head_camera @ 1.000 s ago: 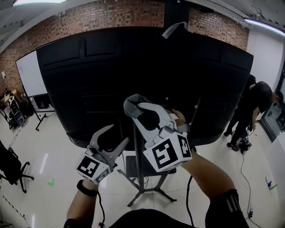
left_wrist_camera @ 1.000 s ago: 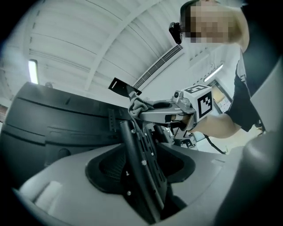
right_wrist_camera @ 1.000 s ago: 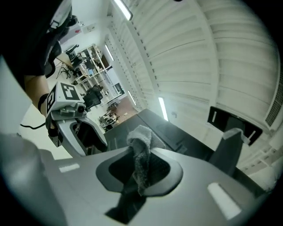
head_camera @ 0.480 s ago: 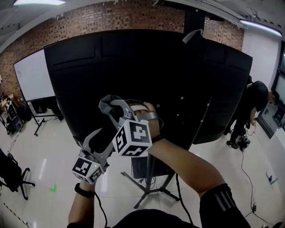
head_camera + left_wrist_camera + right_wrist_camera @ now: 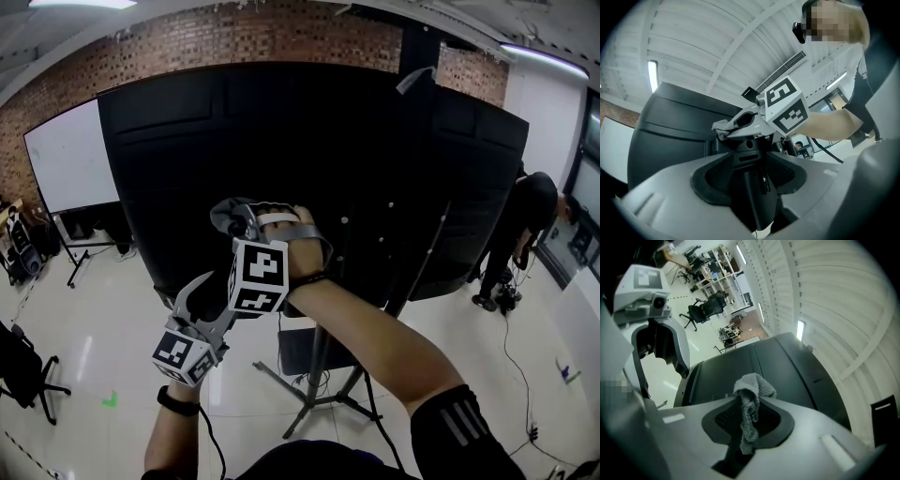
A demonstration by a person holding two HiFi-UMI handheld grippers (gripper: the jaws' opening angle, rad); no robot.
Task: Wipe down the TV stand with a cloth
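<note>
Before the black panel [image 5: 281, 131], right gripper [image 5: 242, 223] pinches cloth [image 5: 751, 418] lengthwise, bunch forward.

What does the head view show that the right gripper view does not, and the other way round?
Only the head view shows the legs of the TV stand and another person standing at the right. Only the right gripper view shows an office chair and desks far behind. Both show the grey cloth shut in the tongs of the right gripper, the black back of the TV, and the left gripper.
</note>
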